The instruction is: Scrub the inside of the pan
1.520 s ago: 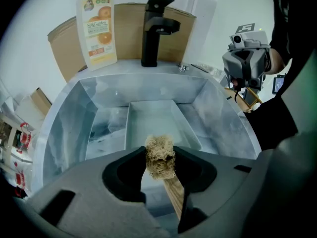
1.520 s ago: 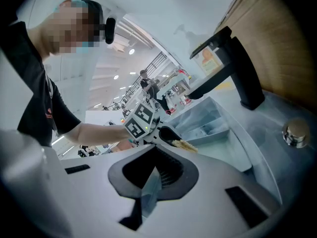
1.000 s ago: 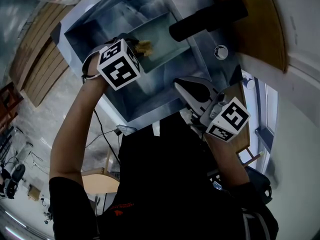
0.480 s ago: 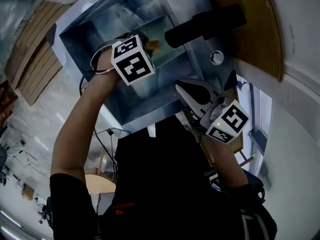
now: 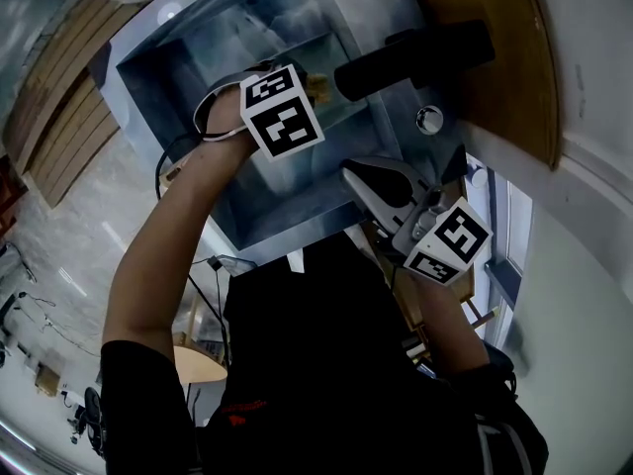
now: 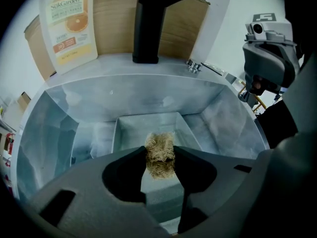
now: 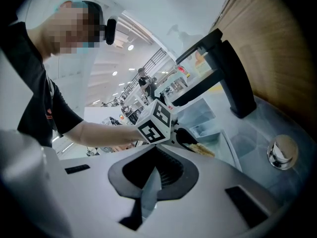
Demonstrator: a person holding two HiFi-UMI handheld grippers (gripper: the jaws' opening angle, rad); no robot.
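We see all three views bent by wide-angle lenses; both gripper views have black rounded corners. The light is soft, cool and even; the steel sink (image 6: 64, 113) carries a pale, hazy sheen. We find the tan scrub pad (image 6: 159, 155) sharp. In the right gripper view the far hall (image 7: 129, 78) is washed out white, and in the head view the black shirt (image 5: 316, 364) loses all detail.

The head view looked steeply down onto the sink (image 5: 188, 47). The left gripper view sat close over the pan (image 6: 148, 122), facing the faucet (image 6: 148, 24). The right gripper view looked in from farther off, sharing sink and faucet.
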